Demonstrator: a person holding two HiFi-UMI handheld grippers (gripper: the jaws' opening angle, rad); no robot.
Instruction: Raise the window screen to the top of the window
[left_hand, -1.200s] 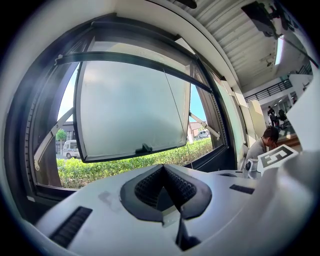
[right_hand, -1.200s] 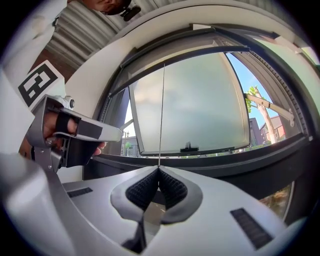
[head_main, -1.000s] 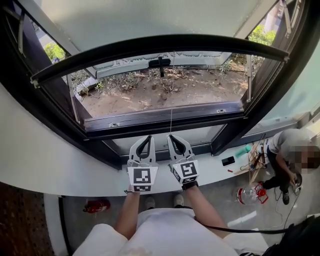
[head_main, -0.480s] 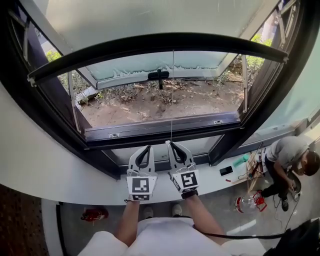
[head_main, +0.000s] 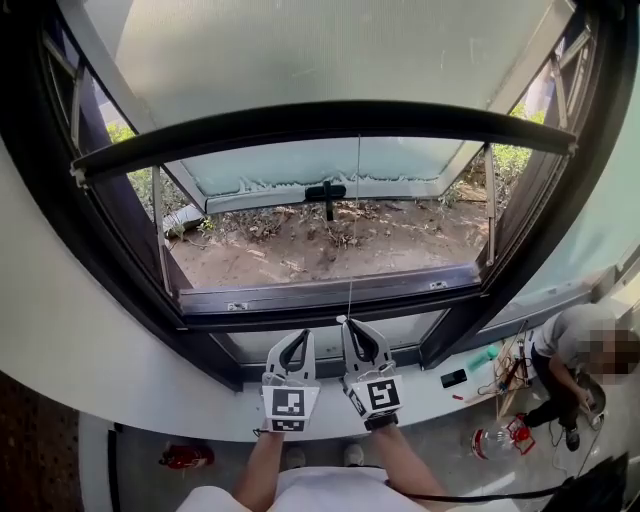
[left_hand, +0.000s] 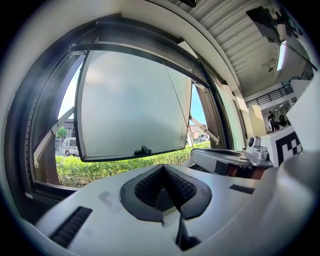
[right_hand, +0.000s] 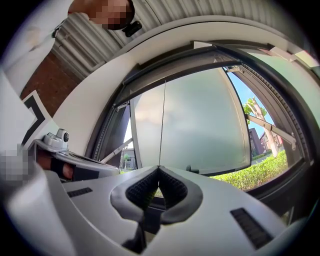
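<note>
Right gripper (head_main: 347, 321) pinched shut on thin cord (head_main: 352, 250), near side of sill (head_main: 320, 297). Cord runs taut, up to middle of dark rail (head_main: 320, 118) at screen's lower edge, so the hand steers the rail from below. Screen (head_main: 300, 50) fills frame above rail; bare ground (head_main: 330, 240) shows under it. Rail high, top not yet reached, I judge. Left gripper (head_main: 299, 334) closed on nothing, just left of right one, likely spare.
</note>
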